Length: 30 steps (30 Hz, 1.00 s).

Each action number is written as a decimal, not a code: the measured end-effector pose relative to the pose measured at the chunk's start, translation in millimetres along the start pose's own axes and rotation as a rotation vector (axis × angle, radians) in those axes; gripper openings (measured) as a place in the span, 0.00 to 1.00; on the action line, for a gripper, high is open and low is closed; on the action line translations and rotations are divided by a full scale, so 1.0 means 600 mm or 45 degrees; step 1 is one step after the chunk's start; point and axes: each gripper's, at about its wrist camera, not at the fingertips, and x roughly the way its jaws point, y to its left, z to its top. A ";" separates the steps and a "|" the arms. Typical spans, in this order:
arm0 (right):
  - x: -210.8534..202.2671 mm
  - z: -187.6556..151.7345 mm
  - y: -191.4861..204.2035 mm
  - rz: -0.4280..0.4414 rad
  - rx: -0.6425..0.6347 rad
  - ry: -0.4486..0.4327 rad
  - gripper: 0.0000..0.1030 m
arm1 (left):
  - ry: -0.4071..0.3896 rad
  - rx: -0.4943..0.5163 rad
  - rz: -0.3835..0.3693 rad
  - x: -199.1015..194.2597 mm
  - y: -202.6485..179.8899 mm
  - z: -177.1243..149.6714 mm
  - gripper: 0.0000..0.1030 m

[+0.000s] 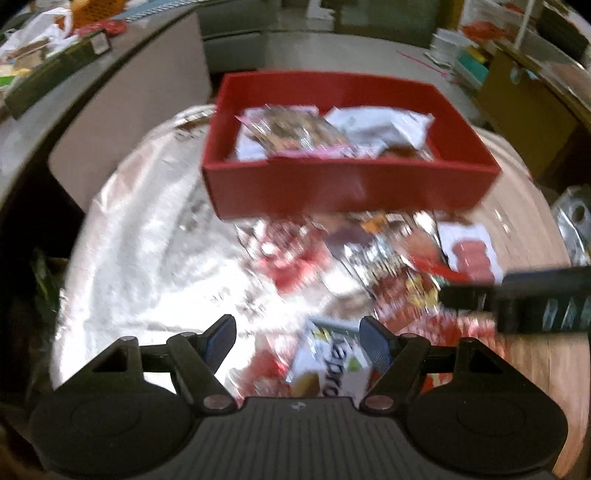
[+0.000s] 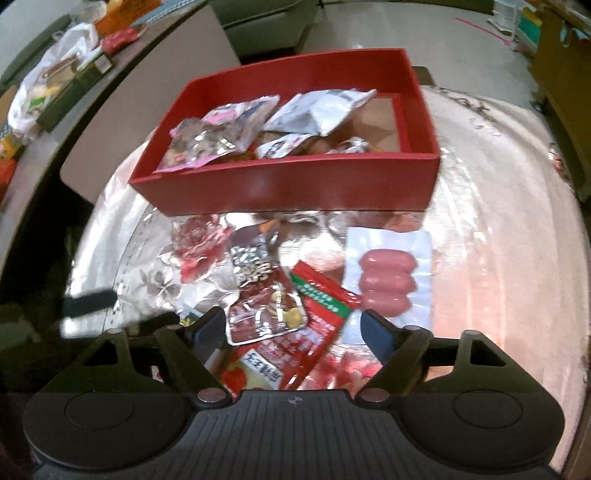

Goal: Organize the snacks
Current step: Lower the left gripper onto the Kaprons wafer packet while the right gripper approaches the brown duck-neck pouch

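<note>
A red box stands at the far side of the round table and holds several snack packets. Loose snacks lie in front of it. My left gripper hangs open over a white printed packet, which lies nearer the right finger; the pads do not press on it. My right gripper is open above a dark red packet and a red-and-green packet. A clear pack of pink sausages lies just right of them. The left wrist view is blurred.
The table carries a shiny flowered cover. The other gripper's finger reaches in from the right of the left wrist view. A grey counter with bags and boxes runs along the left. Bare floor lies beyond the box.
</note>
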 end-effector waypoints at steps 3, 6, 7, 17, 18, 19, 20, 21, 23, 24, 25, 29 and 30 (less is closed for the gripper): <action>-0.019 0.004 -0.019 0.011 0.037 -0.038 0.85 | 0.045 0.012 -0.001 0.010 -0.005 -0.010 0.66; -0.031 0.008 -0.038 0.016 0.076 -0.071 0.86 | 0.084 0.007 0.001 0.024 -0.007 -0.014 0.66; -0.032 0.009 -0.044 0.017 0.085 -0.073 0.86 | 0.093 0.004 -0.002 0.026 -0.008 -0.015 0.66; -0.003 0.015 -0.013 0.061 0.009 -0.011 0.87 | 0.109 0.035 -0.032 0.041 -0.013 -0.032 0.79; 0.000 0.017 -0.007 0.064 -0.007 -0.005 0.87 | 0.107 0.038 -0.034 0.042 -0.011 -0.034 0.83; 0.007 0.021 0.002 0.062 -0.029 0.003 0.88 | 0.111 0.029 -0.030 0.046 -0.009 -0.035 0.85; 0.015 0.025 0.012 0.052 -0.048 0.010 0.88 | 0.127 0.020 -0.032 0.052 -0.007 -0.035 0.85; 0.022 0.028 0.019 0.042 -0.062 0.016 0.88 | 0.144 0.019 -0.035 0.059 -0.007 -0.035 0.86; 0.037 0.036 0.038 0.038 -0.090 0.034 0.88 | 0.132 0.053 -0.019 0.058 -0.017 -0.038 0.87; 0.042 0.038 0.046 0.044 -0.101 0.042 0.88 | 0.128 0.066 -0.019 0.056 -0.020 -0.040 0.85; 0.048 0.039 0.056 0.051 -0.115 0.048 0.88 | 0.125 0.069 -0.024 0.053 -0.020 -0.041 0.81; 0.071 0.043 0.085 0.049 -0.176 0.071 0.88 | 0.110 0.075 -0.030 0.039 -0.017 -0.043 0.58; 0.079 0.043 0.089 0.037 -0.187 0.080 0.87 | 0.107 0.073 -0.016 0.036 -0.015 -0.043 0.55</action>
